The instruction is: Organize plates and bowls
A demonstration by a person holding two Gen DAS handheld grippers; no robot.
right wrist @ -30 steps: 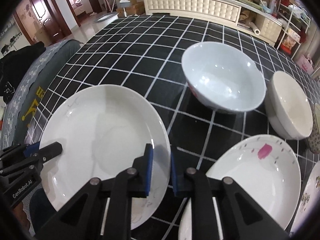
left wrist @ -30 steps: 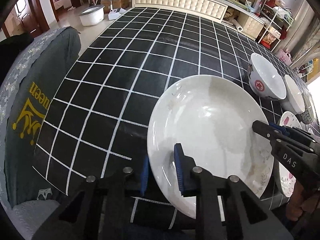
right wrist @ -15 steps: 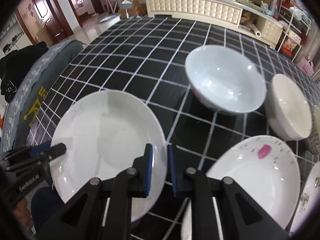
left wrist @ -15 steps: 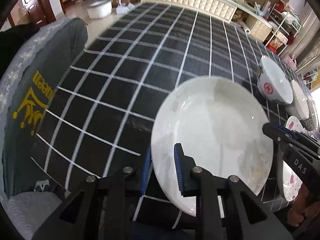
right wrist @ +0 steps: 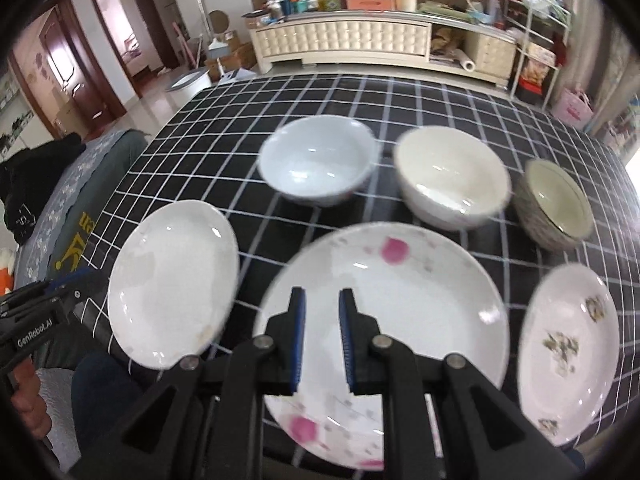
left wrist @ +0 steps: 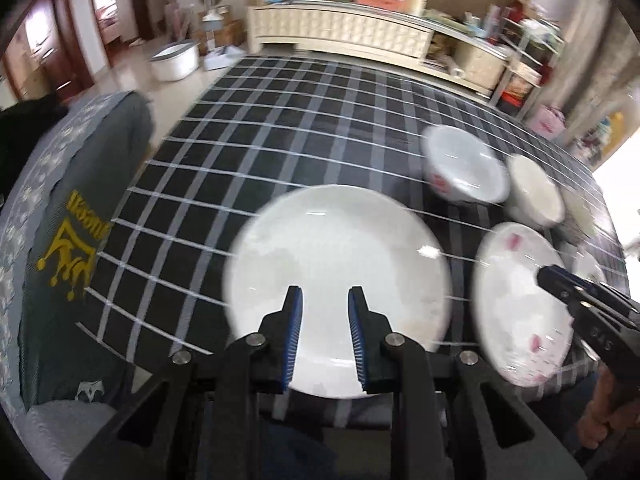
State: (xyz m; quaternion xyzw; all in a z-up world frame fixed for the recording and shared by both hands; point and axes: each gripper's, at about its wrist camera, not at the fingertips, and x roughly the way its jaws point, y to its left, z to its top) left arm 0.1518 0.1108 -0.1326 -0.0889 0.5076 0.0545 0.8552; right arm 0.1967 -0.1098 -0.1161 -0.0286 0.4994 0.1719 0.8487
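Note:
A plain white plate (left wrist: 340, 264) lies flat on the black checked table; it also shows in the right wrist view (right wrist: 172, 280). My left gripper (left wrist: 325, 340) is open and empty above its near rim. A pink-flowered plate (right wrist: 384, 320) lies to its right, also in the left wrist view (left wrist: 520, 304). My right gripper (right wrist: 322, 340) is open and empty above it. A third plate with dark flowers (right wrist: 568, 352) lies at the far right. Behind stand a white bowl (right wrist: 316, 164), a cream bowl (right wrist: 448, 176) and a patterned bowl (right wrist: 556, 204).
A grey chair cover with yellow print (left wrist: 76, 240) stands at the table's left edge. The far half of the table (right wrist: 400, 96) shows bare cloth. A cream cabinet (right wrist: 344, 44) runs along the back wall. The table's near edge lies just under both grippers.
Both grippers let go of the white plate and opened. It now lies flat. Both grippers pulled back and up; the right one swung right over the pink-flowered plate.

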